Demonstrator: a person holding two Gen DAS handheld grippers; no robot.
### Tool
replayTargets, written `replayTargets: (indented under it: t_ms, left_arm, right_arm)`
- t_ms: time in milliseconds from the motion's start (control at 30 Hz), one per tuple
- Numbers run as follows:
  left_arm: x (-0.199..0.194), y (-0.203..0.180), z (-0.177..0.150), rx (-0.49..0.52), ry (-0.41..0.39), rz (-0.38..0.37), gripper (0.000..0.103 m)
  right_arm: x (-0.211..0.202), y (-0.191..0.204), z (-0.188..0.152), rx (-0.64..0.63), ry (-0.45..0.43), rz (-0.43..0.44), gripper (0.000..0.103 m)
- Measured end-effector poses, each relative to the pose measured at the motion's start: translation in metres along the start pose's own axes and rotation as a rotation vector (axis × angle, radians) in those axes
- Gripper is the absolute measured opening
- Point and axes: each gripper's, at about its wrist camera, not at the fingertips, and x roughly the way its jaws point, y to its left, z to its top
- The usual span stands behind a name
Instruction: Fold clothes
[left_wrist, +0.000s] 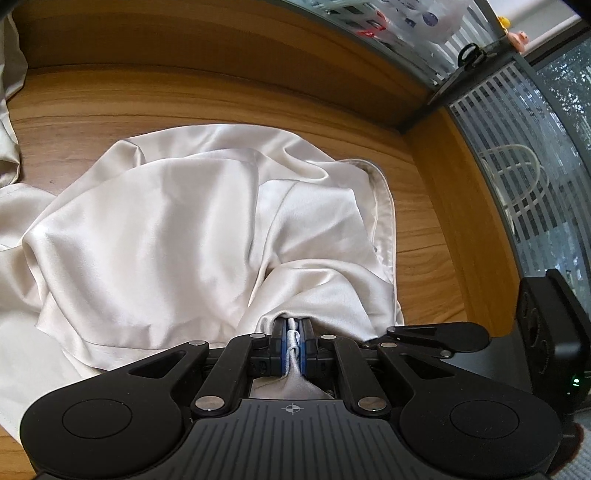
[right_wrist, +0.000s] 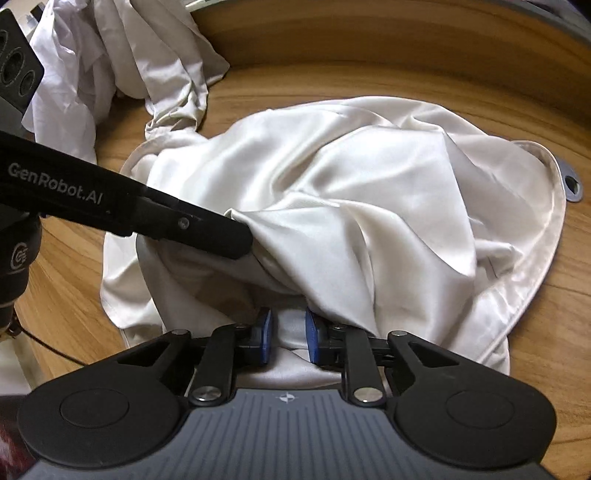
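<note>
A cream satin garment (left_wrist: 166, 229) lies crumpled on the wooden table (left_wrist: 221, 99). My left gripper (left_wrist: 293, 332) is shut on a bunched fold of its near edge, and the fabric is pinched between the blue pads (left_wrist: 283, 343). In the right wrist view the same garment (right_wrist: 369, 177) spreads ahead, its hemmed edge curving along the right. The left gripper (right_wrist: 240, 240) reaches in from the left there, clamped on a fold. My right gripper (right_wrist: 289, 328) stands open at the near edge, with fabric lying between its parted blue pads (right_wrist: 266, 336).
A second heap of wrinkled white cloth (right_wrist: 122, 62) sits at the back left, touching the garment. A raised wooden ledge (left_wrist: 221, 40) borders the table's far side. Striped glass panels (left_wrist: 517, 147) stand to the right. A grey metal tab (right_wrist: 570, 182) lies by the hem.
</note>
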Motion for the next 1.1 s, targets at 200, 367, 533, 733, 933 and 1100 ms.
replayTargets:
  t_ms: [200, 367, 533, 733, 933, 1100]
  left_arm:
    - [0.008, -0.001, -0.004, 0.022, 0.019, 0.016, 0.009]
    - [0.011, 0.002, -0.008, 0.019, 0.024, 0.025, 0.009]
    - [0.015, 0.005, -0.011, 0.015, 0.028, 0.034, 0.009]
    - [0.012, 0.01, -0.009, -0.04, 0.01, 0.016, 0.01]
    - [0.009, 0.012, -0.01, -0.064, -0.011, 0.004, 0.012]
    - [0.001, 0.015, -0.009, -0.104, -0.042, -0.022, 0.018]
  right_arm:
    - [-0.005, -0.005, -0.014, -0.006, 0.07, 0.001, 0.022]
    - [-0.013, -0.002, -0.011, -0.004, 0.06, 0.006, 0.022]
    - [-0.016, -0.001, 0.004, 0.066, -0.006, 0.051, 0.023]
    - [0.006, 0.008, 0.008, 0.001, 0.044, -0.023, 0.027]
    - [0.015, 0.021, 0.008, -0.069, 0.065, -0.095, 0.046]
    - [0.021, 0.026, 0.008, -0.085, 0.06, -0.16, 0.052]
